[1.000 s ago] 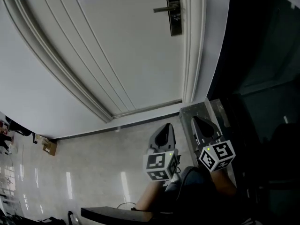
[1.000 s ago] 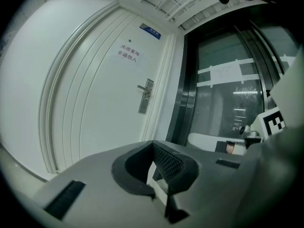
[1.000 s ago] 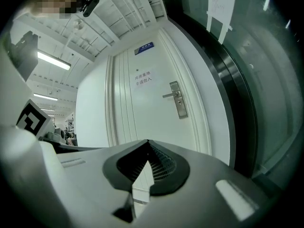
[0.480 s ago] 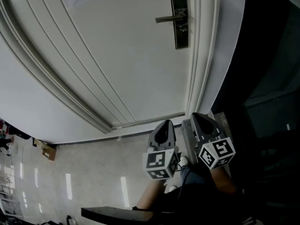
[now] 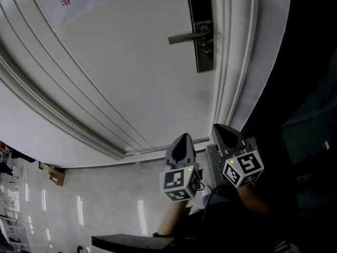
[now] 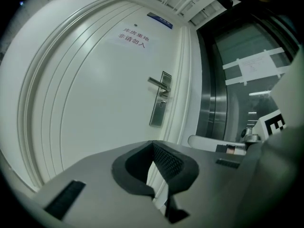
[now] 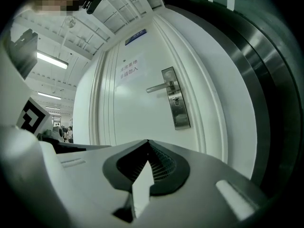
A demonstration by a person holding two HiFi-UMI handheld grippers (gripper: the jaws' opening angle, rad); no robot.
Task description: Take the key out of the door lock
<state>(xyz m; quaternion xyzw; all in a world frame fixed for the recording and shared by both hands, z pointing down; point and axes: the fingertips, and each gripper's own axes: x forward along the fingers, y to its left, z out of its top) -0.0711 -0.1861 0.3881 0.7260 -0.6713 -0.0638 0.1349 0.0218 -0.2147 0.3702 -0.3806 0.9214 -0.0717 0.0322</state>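
Hanging below the door [image 5: 131,78], your left gripper [image 5: 180,144] and right gripper [image 5: 224,133] have jaws pressed together, empty. The key [image 5: 208,47] sits in the lock plate [image 5: 204,62] by the door's right edge.

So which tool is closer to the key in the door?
Right, but only slightly. The right tool sits low, almost straight below the key. The left tool is beside it, further left. Both are well short of the key.
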